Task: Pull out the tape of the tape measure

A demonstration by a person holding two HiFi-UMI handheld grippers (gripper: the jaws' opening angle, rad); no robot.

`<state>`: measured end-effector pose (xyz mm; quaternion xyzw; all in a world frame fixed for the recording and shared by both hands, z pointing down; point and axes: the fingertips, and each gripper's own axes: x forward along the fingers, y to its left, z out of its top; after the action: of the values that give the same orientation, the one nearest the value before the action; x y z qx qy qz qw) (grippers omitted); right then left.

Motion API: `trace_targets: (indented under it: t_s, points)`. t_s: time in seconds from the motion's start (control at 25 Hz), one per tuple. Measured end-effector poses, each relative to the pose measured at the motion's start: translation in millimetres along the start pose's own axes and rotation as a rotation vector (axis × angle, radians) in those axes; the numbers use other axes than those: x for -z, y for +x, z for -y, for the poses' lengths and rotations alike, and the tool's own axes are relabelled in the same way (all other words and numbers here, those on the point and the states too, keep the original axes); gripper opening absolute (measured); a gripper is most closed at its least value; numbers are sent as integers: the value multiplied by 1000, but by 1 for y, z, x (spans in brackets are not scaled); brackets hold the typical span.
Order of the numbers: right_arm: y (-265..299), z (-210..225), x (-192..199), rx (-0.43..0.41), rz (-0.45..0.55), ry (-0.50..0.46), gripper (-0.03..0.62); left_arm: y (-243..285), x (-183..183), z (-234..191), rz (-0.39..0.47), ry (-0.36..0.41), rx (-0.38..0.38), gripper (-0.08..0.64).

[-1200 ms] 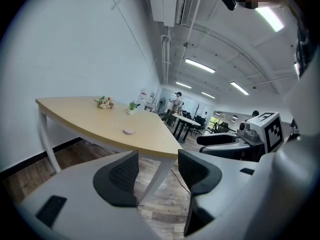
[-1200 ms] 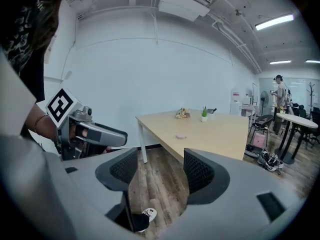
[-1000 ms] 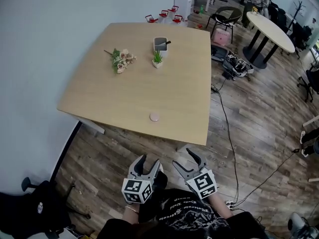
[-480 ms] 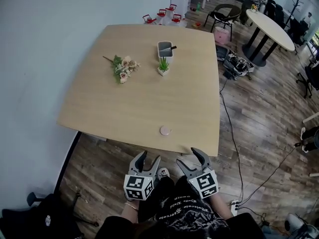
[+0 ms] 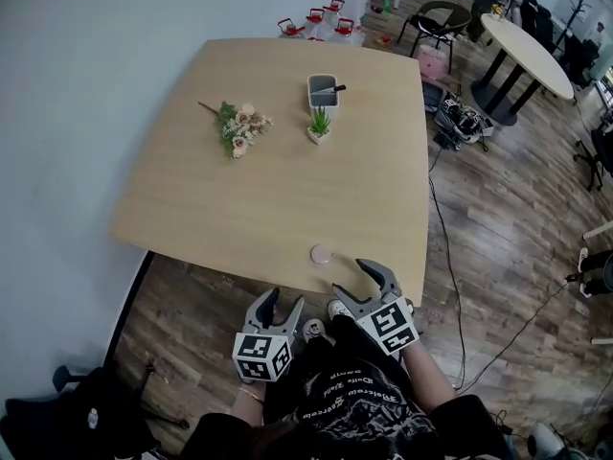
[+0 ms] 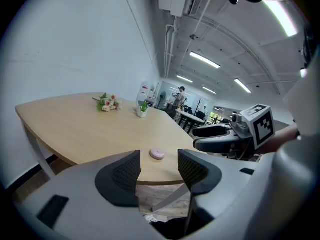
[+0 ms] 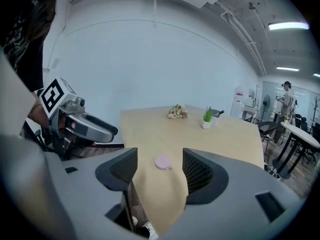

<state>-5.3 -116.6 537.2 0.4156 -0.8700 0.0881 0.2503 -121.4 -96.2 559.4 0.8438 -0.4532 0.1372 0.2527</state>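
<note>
the small round pink tape measure (image 5: 321, 254) lay on the light wooden desk (image 5: 239, 190), just beyond the spread, empty fingers of the right gripper (image 5: 348, 276). the fingers of the left gripper (image 5: 283, 300), likewise apart and empty, were farther back. print on the black shirt (image 5: 350, 410) was unreadable.

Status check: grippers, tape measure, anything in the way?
Left gripper and right gripper open, empty, at the table's near edge. Small round pink tape measure untouched on the light wooden table. Nothing between it and the grippers.
</note>
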Motion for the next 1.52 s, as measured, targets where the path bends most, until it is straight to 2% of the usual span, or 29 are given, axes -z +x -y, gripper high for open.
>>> trace_targets:
  t_s: [0.2, 0.4, 0.88, 1.04, 1.12, 1.24, 1.52]
  points:
    - [30, 7, 4, -92, -83, -49, 296, -5, -16, -8, 24, -25, -74, 239]
    - [61, 5, 15, -181, -162, -110, 296, -11, -15, -16, 19, -44, -137, 238]
    - [116, 6, 42, -293, -327, -216, 296, -24, -14, -31, 29, -79, -257, 238]
    - [123, 1, 50, -329, -359, -230, 295, -30, -11, -39, 37, -106, -291, 238]
    - [123, -3, 53, -358, -367, -226, 254, -32, -10, -40, 39, -111, -300, 238]
    - [123, -4, 52, -375, -369, -221, 229, -32, -10, -39, 36, -104, -299, 238]
    - [122, -1, 36, -334, -320, -205, 227, -28, -8, -38, 25, -103, -277, 238]
